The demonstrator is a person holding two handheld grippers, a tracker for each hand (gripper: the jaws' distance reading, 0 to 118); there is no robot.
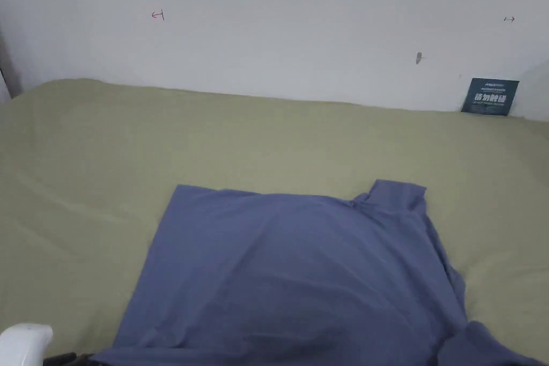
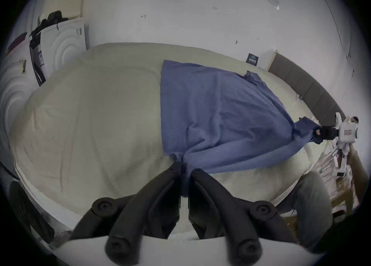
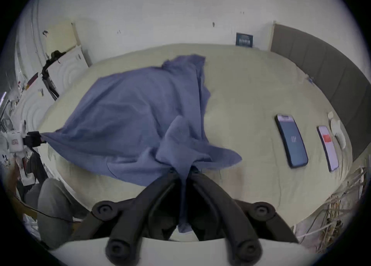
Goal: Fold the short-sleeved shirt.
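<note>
A blue short-sleeved shirt (image 1: 289, 270) lies spread on the olive-green bed (image 1: 107, 158), its far edge flat and one sleeve (image 1: 399, 195) sticking up at the far right. My left gripper (image 2: 185, 167) is shut on the shirt's (image 2: 210, 113) near left corner, cloth bunched between its jaws. My right gripper (image 3: 183, 171) is shut on the near right part of the shirt (image 3: 130, 113), with a strip of cloth hanging down between the jaws. The shirt's near edge is pulled taut between the two grippers. The left gripper's white body (image 1: 24, 343) pokes into the head view's bottom left corner.
Two phones (image 3: 292, 140) (image 3: 328, 147) lie on the bed to the right of the shirt, with small white items (image 3: 338, 132) beyond them. A dark padded headboard (image 3: 321, 73) runs along the right side. A white wall (image 1: 268, 24) stands behind the bed, with a dark card (image 1: 490, 97) leaning on it.
</note>
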